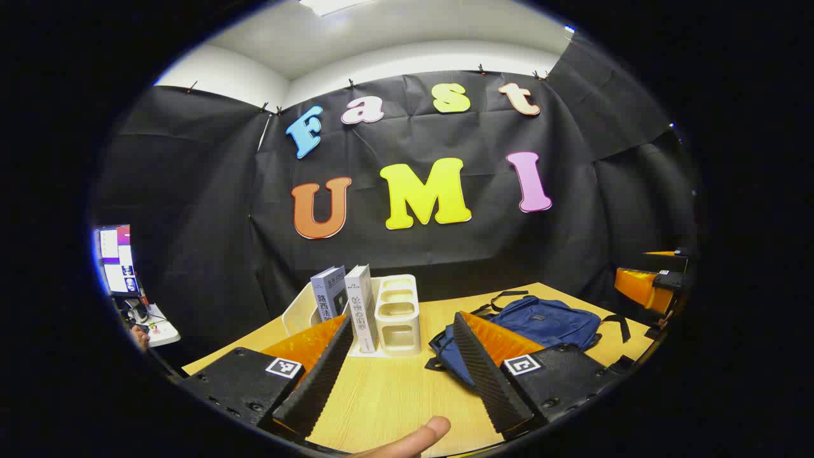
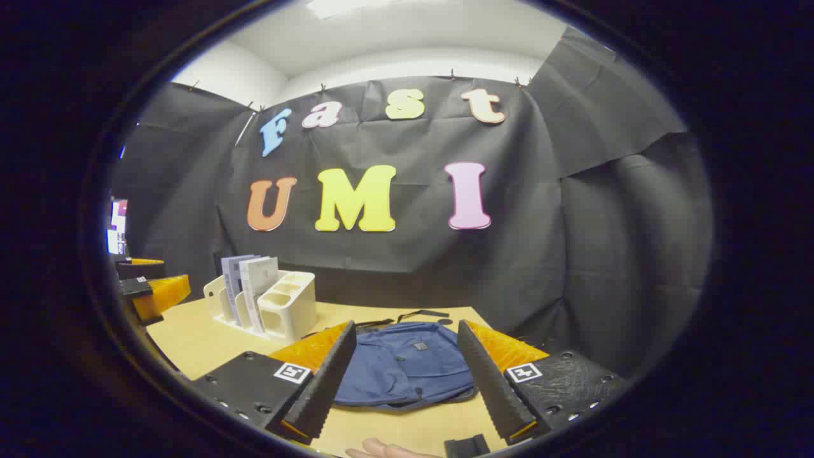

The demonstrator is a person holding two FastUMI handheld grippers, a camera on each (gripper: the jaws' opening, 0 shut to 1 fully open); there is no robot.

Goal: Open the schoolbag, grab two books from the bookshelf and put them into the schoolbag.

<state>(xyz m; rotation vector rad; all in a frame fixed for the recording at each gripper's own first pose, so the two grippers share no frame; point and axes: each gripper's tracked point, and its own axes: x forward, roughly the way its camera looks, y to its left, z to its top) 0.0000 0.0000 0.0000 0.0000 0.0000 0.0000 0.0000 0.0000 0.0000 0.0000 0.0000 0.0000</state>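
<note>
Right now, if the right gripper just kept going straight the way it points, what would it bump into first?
Most likely the blue schoolbag. It lies flat on the table, framed between the open fingers of the right gripper, with nothing visible in the gap before it. Depth is hard to judge through this lens.

A wooden table point(image 1: 394, 394) and, far left, a lit monitor point(image 1: 114, 257).
</note>
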